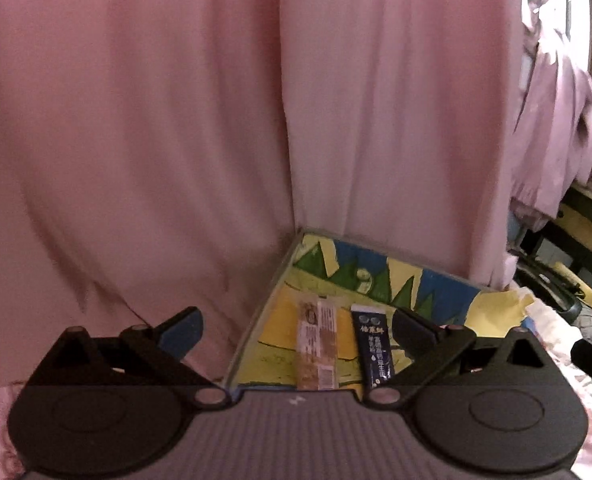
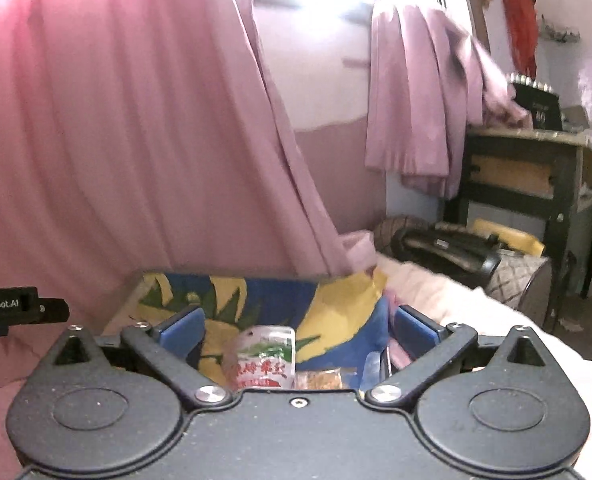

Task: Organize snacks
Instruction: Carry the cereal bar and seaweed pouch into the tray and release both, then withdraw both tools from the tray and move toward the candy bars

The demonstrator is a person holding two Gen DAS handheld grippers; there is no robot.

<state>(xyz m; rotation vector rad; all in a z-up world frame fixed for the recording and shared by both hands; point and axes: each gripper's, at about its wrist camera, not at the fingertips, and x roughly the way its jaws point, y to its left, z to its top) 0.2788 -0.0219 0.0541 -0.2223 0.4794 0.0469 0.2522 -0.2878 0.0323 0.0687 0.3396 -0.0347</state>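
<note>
In the left wrist view my left gripper (image 1: 296, 330) is open, with nothing between its blue-padded fingers (image 1: 179, 332). Beyond and below it lie a tan stick packet (image 1: 318, 344) and a dark blue stick packet (image 1: 372, 348), side by side on the floor of a box with a green, yellow and blue cartoon print (image 1: 336, 268). In the right wrist view my right gripper (image 2: 298, 332) is also open and holds nothing. Under it, in the printed box (image 2: 255, 292), lie a white packet with red characters (image 2: 263, 356) and a small clear packet of brown snacks (image 2: 320, 378).
A pink curtain (image 1: 155, 140) hangs close behind the box. White bedding (image 2: 456, 304) lies to the right, with a black bag (image 2: 448, 244) and a dark side table (image 2: 536, 176) beyond it. Part of the left gripper's body (image 2: 11, 310) shows at the left edge.
</note>
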